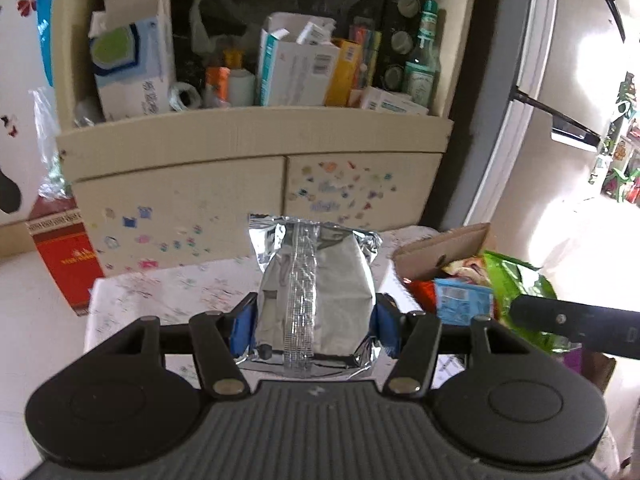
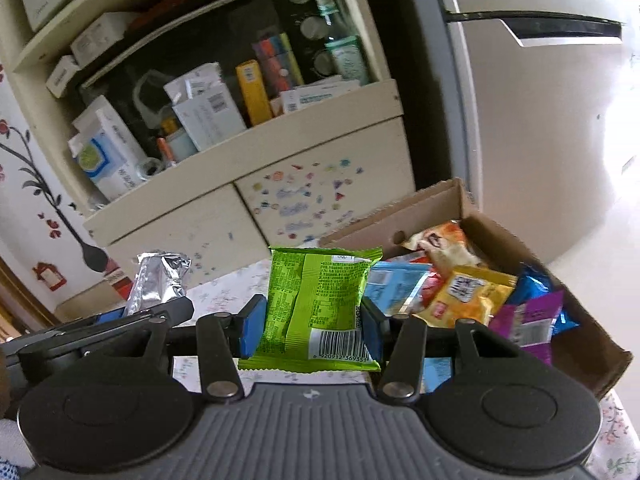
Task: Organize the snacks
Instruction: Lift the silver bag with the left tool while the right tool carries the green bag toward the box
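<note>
Left gripper [image 1: 314,326]: jaws partly closed, blue pads pressed on both sides of a silver foil packet [image 1: 316,292], held clear above the table.
Right gripper [image 2: 310,326]: jaws partly closed, pads clamped on a green snack packet [image 2: 318,308], barcode end nearest the camera, held above the table.
Cardboard box [image 2: 580,320]: sat open on the table to the right of both grippers; held assorted packets, among them a yellow packet [image 2: 466,296] and a purple packet [image 2: 528,320].
Table [image 1: 168,292]: covered with a floral-print cloth.
Cabinet [image 1: 248,132]: stood behind the table, its shelf crowded with cartons and bottles.
</note>
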A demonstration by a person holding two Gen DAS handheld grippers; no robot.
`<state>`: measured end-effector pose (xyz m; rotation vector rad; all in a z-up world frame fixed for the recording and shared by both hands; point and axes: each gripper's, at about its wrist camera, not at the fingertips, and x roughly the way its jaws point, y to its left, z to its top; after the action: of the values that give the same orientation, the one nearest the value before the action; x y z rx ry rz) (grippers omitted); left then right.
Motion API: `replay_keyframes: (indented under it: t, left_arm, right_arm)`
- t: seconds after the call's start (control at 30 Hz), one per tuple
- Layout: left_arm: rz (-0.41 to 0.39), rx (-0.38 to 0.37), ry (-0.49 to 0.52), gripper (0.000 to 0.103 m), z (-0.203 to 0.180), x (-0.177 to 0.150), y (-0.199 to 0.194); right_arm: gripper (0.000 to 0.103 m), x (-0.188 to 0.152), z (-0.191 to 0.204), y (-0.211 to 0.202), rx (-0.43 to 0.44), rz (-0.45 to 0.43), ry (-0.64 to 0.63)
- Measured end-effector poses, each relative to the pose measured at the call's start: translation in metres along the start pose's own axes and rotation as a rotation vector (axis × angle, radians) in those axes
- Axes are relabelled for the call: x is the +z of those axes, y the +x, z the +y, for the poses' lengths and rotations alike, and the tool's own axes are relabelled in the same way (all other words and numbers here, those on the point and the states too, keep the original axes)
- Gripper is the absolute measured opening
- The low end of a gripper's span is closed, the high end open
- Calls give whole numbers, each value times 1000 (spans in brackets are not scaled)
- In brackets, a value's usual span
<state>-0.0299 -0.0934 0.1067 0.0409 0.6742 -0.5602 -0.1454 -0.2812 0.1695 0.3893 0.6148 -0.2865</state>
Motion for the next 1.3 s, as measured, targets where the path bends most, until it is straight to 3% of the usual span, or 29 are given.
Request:
replay_keyframes:
  t: [0.27,0.57,0.73,0.87,0.97,1.07,1.2,1.3]
  left_arm:
    - [10,-30,-38,59,-17,-3,9]
    - [-14,-73,10,55,-43,-6,15]
    - [33,-106,-17,55,-43,-11,26]
    - [130,-27,10,57,-29,-15,42]
    - [219,24,-58,68,-14,-28,53]
    - [313,33,-88,71,-5,-41,62]
    - [357,124,-62,76,0,-56,63]
    - [357,150,-99,80,6,-60,59]
  right_arm:
    - [56,-1,-14,-3,-40,-3,30]
    - [56,-1,-24,-8,-63,-1,42]
    - [56,0,-32,-11,-72,2,64]
    - [56,0,-40,-15,-71,2,82]
    - [56,1,-46,-17,-68,4,112]
    - [56,2,-49,-19,-55,-2,129]
    - [56,3,-51,-23,-45,-8,134]
    - [56,4,-51,-24,-33,-10,138]
